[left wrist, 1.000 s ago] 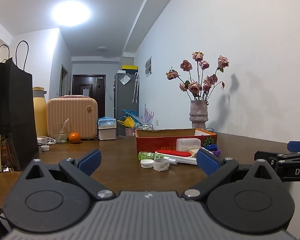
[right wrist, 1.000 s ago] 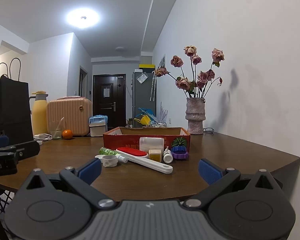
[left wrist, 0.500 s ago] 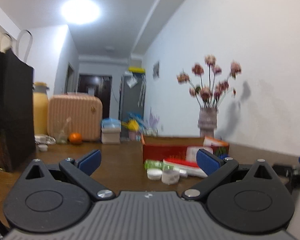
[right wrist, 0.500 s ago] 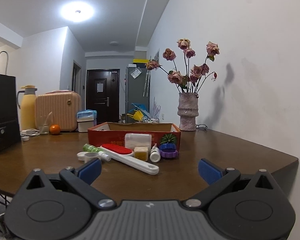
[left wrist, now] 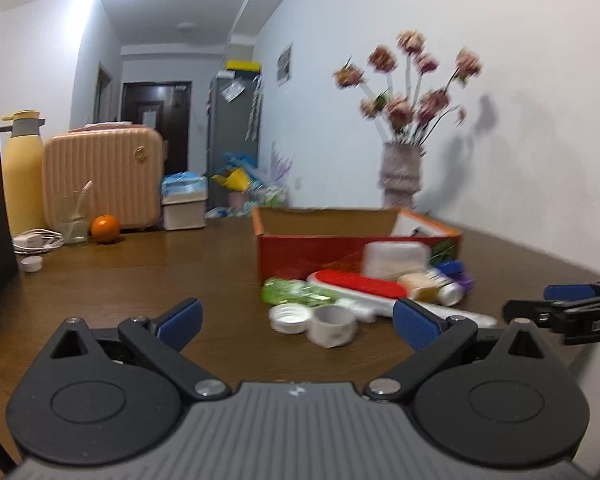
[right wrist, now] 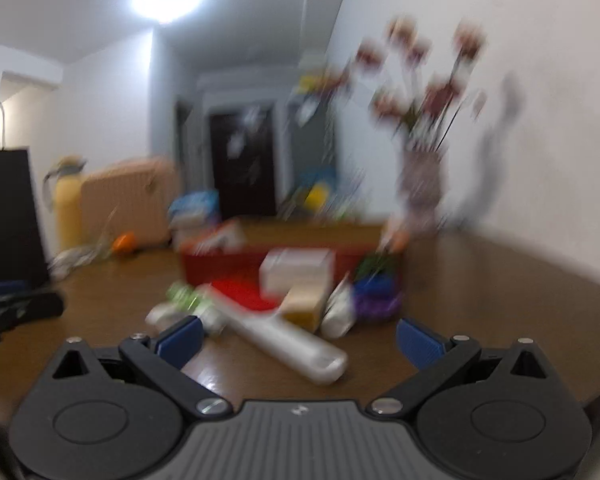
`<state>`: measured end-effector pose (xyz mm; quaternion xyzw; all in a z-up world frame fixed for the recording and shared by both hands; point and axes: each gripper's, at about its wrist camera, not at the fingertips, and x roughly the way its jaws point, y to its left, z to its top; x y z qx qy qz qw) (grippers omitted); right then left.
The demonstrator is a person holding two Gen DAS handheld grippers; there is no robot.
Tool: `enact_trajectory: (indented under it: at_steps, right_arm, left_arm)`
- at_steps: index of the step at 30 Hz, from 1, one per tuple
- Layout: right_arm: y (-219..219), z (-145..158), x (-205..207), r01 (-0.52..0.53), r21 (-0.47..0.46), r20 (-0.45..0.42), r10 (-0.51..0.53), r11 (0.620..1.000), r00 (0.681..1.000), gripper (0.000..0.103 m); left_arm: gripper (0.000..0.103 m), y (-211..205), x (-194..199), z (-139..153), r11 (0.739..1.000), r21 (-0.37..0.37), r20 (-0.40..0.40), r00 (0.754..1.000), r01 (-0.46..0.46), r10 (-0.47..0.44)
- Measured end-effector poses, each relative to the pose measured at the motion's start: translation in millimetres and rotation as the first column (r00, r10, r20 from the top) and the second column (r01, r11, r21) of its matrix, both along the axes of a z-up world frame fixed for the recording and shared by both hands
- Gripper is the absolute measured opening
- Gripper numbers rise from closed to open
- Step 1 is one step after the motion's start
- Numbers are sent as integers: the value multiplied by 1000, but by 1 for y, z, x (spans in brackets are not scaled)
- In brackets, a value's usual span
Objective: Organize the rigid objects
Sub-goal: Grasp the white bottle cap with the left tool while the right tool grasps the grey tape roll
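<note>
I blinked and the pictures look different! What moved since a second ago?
Both grippers moved forward toward the pile in front of the red box. The left gripper and right gripper stayed wide open and hold nothing. The white brush handle now lies just ahead of the right gripper. The pile itself, the orange and the vase stayed put.

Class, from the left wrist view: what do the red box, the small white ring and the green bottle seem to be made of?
Red box: likely cardboard; matte brown inner walls, thin edges, printed red outside.
White ring: probably a tape roll, paper or plastic; matte white band, hollow centre; blur leaves it open.
Green bottle: seemingly clear plastic; translucent green with glossy highlights.
</note>
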<state>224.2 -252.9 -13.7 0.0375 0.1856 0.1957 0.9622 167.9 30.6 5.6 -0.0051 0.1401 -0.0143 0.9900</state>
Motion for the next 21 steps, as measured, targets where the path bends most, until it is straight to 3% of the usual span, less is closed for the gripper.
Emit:
enact_trajectory:
  at_steps: [5, 7, 12, 15, 18, 21]
  right_arm:
    - [25, 2, 40, -91, 102, -151, 106, 991, 983, 103]
    - [39, 0, 51, -148, 135, -165, 170, 980, 972, 103]
    - [113, -5, 74, -181, -9, -182, 176, 983, 967, 96]
    - [144, -10, 81, -203, -36, -183, 194, 978, 964, 92]
    - [164, -15, 89, -155, -59, -218, 138, 986, 966, 75]
    - [167, -22, 93, -136, -25, -239, 126, 990, 963, 72]
  left_arm:
    - [103, 27, 31, 0, 997, 63, -79, 996, -43, 47]
    - [103, 39, 43, -1, 994, 90, -121, 990, -56, 67]
    - [103, 68, 69, -7, 990, 129, -184, 979, -65, 88]
    - [103, 80, 81, -8, 992, 123, -211, 976, -30, 56]
    - [103, 88, 96, -10, 994, 110, -251, 968, 0, 28]
    - [103, 89, 109, -13, 995, 88, -273, 962, 53, -27]
